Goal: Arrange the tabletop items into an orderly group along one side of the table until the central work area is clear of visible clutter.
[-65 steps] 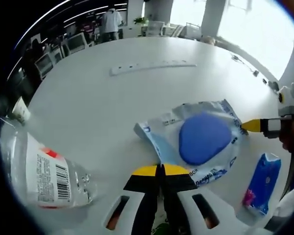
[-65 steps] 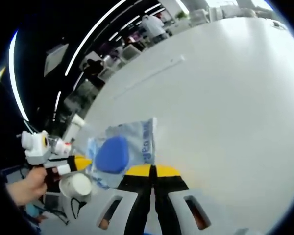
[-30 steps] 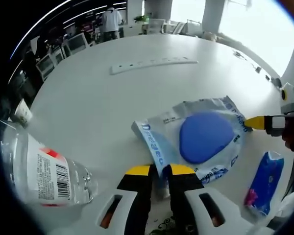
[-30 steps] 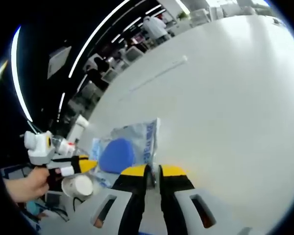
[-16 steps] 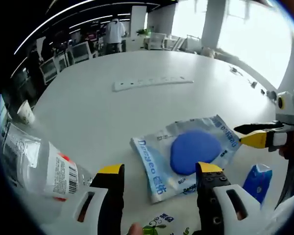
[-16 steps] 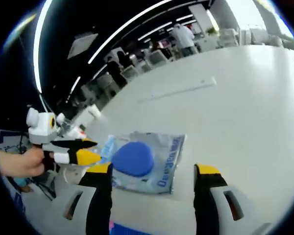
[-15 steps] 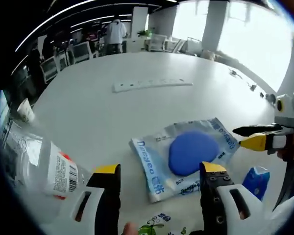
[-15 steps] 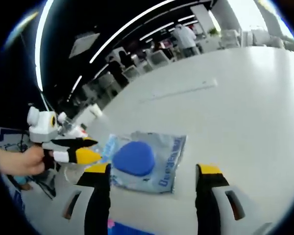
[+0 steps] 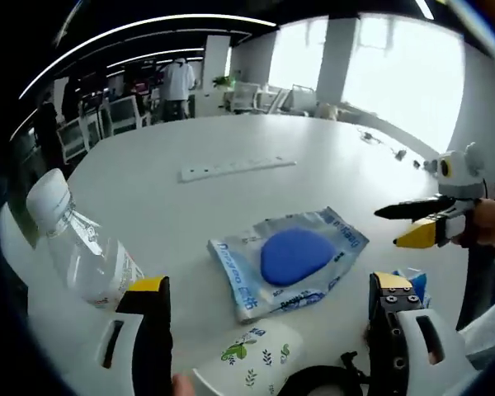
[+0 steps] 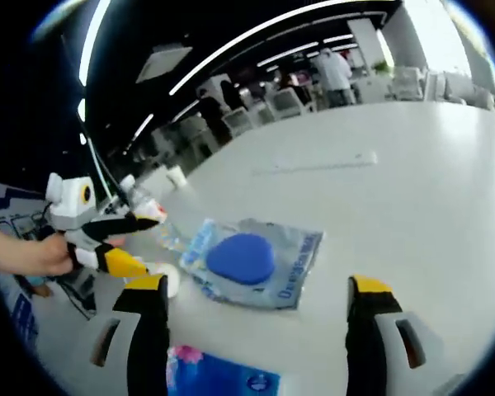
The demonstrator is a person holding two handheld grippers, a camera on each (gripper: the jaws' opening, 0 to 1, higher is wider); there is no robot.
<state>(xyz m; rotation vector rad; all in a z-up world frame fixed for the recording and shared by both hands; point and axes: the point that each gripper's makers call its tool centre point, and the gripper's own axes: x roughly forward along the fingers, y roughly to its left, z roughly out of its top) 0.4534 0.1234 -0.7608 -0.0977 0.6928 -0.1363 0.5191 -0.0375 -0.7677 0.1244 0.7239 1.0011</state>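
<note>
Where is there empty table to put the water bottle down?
Free: the white table between the plastic pouch and the white power strip, and all beyond the strip. Crowded: the near edge, where the water bottle, paper cup, pouch and blue tissue pack sit close together.

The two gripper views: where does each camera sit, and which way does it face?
Left gripper view: sits on the left tongs, open, facing the silver packet from one side, a water bottle near; the right tongs and a hand enter.
Right gripper view: sits on the right tongs, open, facing the packet from the opposite side; the left tongs and a hand enter.
Shared: the packet, the white table and power strip.
</note>
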